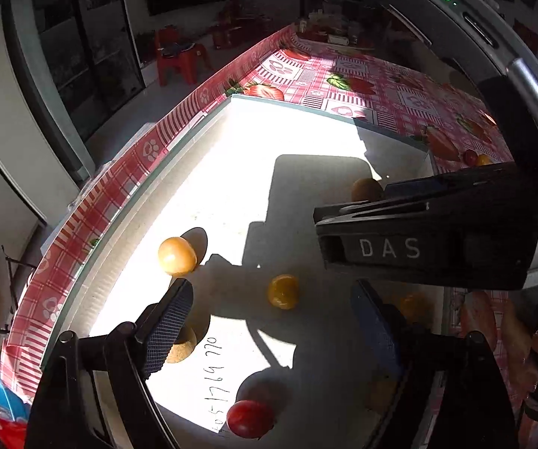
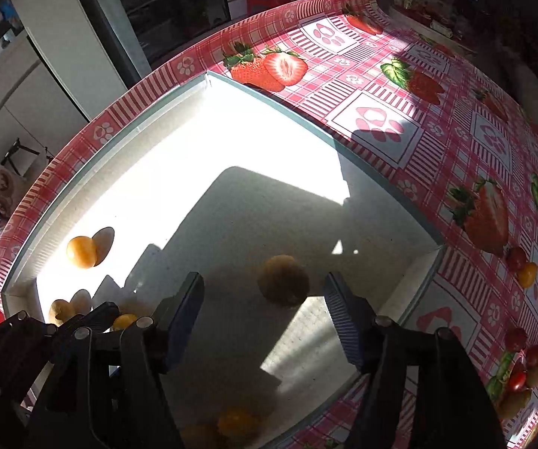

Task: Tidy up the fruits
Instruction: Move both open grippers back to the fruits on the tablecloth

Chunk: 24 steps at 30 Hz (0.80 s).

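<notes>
A shallow white box [image 1: 179, 194] [image 2: 149, 157] lies on the table with fruits in it. In the left wrist view my left gripper [image 1: 269, 325] is open and empty over a small yellow fruit [image 1: 283, 292]. An orange fruit [image 1: 177, 255], a red tomato [image 1: 249, 418] and a brown kiwi [image 1: 367, 189] lie around it. My right gripper [image 1: 411, 232] crosses the right side of that view. In the right wrist view my right gripper [image 2: 263, 310] is open and empty just above the kiwi [image 2: 283, 280]. An orange fruit [image 2: 81, 251] lies far left.
The table has a red checked strawberry cloth [image 2: 381, 86]. Several small red and yellow fruits [image 2: 523, 269] lie loose on the cloth right of the box. Red plastic chairs [image 1: 179, 60] stand beyond the table's far edge. Strong sunlight and dark shadows cross the box.
</notes>
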{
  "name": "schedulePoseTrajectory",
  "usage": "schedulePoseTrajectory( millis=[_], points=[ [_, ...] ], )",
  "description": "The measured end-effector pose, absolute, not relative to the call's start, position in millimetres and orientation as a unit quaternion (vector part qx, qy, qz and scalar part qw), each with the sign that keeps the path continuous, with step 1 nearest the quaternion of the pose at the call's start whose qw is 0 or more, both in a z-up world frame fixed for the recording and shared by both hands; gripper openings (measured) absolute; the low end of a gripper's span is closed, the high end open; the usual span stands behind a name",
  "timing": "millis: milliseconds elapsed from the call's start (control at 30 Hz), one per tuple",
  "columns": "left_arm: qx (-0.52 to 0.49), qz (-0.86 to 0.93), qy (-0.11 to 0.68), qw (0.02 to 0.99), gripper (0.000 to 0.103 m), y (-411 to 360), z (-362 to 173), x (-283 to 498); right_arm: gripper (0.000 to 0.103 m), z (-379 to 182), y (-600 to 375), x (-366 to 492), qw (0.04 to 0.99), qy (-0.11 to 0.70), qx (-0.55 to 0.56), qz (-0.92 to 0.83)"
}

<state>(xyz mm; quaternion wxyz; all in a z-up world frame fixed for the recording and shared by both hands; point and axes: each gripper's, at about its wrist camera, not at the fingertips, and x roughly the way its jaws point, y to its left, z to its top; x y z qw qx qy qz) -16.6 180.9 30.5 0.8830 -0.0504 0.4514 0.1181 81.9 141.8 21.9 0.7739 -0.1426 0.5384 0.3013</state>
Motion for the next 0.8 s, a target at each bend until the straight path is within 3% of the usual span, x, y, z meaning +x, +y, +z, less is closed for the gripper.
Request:
schedulePoseTrajectory(
  millis=[100,167,500,800],
  points=[
    [-0.061,0.111,0.456,0.881,0.087,186,34,-19,0.072,30,133,83,0.780,0.534,-0.113,0.306],
    [-0.066,0.116,0.453,0.882,0.087,188,38,-24,0.081,40,124,85,0.788,0.527,-0.090,0.305],
    [-0.041,0.104,0.422,0.900,0.087,146,63,-59,0.081,78,42,53,0.829,0.491,-0.007,0.267],
    [-0.022,0.053,0.417,0.907,0.087,82,70,-75,0.081,68,-57,-3,0.843,0.495,0.031,0.208]
  ],
)
